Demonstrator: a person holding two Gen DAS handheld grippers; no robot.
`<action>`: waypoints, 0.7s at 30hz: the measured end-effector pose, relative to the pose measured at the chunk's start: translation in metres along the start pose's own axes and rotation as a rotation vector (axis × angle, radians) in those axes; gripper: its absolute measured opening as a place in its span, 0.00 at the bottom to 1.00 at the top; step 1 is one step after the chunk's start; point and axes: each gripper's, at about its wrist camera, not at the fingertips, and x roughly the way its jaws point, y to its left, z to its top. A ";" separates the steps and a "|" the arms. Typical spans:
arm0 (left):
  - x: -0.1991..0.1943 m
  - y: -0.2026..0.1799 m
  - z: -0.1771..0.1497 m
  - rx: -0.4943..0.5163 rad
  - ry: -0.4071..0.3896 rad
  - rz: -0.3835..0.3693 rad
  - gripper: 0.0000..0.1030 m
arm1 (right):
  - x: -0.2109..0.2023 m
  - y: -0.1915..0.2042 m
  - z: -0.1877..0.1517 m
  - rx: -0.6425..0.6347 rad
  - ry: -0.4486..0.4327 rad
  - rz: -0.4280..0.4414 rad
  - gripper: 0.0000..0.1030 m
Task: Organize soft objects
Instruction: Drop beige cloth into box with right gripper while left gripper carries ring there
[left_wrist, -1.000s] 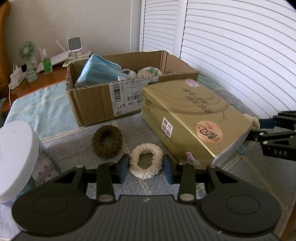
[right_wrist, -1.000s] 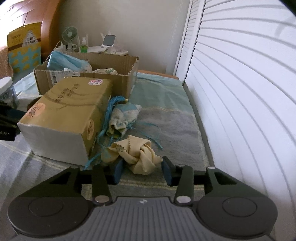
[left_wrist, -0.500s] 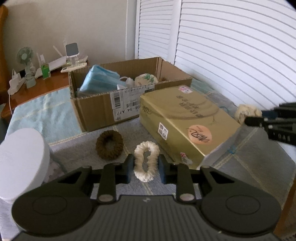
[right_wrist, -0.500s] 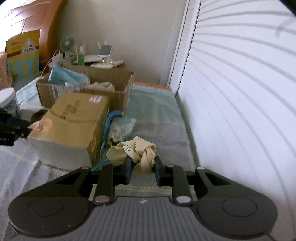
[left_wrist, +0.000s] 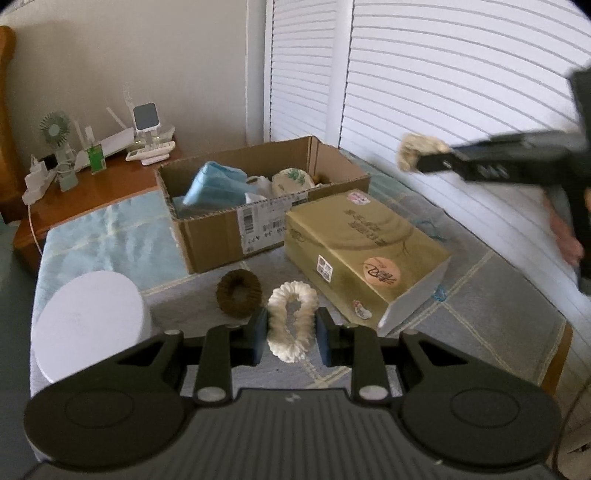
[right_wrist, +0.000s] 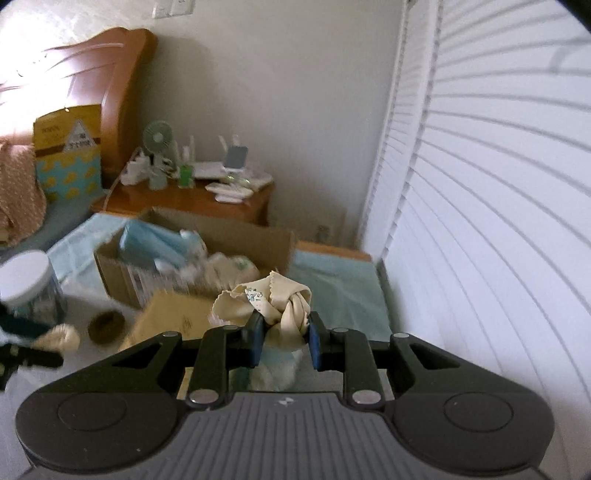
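Between the pads of the left gripper (left_wrist: 291, 338) a white scrunchie (left_wrist: 291, 325) is squeezed into a narrow oval, lifted clear of the grey checked cover (left_wrist: 480, 314). Just beyond it a brown scrunchie (left_wrist: 239, 293) lies flat on the cover, with a white-lidded jar (left_wrist: 88, 328) at the left and a gold box (left_wrist: 365, 254) at the right. Behind them, an open cardboard box (left_wrist: 221, 236) holds blue masks (left_wrist: 216, 182) and other soft items. The right gripper (right_wrist: 283, 338) is clamped on a knotted cream cloth (right_wrist: 273, 306), held in the air above the gold box and near the white shutters (right_wrist: 498, 221).
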 end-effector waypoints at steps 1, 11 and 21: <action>-0.001 0.001 0.000 -0.004 -0.002 0.003 0.26 | 0.007 0.001 0.007 -0.002 -0.004 0.015 0.28; 0.000 0.010 0.002 -0.021 0.004 0.027 0.26 | 0.090 0.005 0.062 -0.037 0.029 0.091 0.28; 0.009 0.014 0.006 -0.018 0.007 0.034 0.26 | 0.120 -0.001 0.060 -0.028 0.069 0.086 0.84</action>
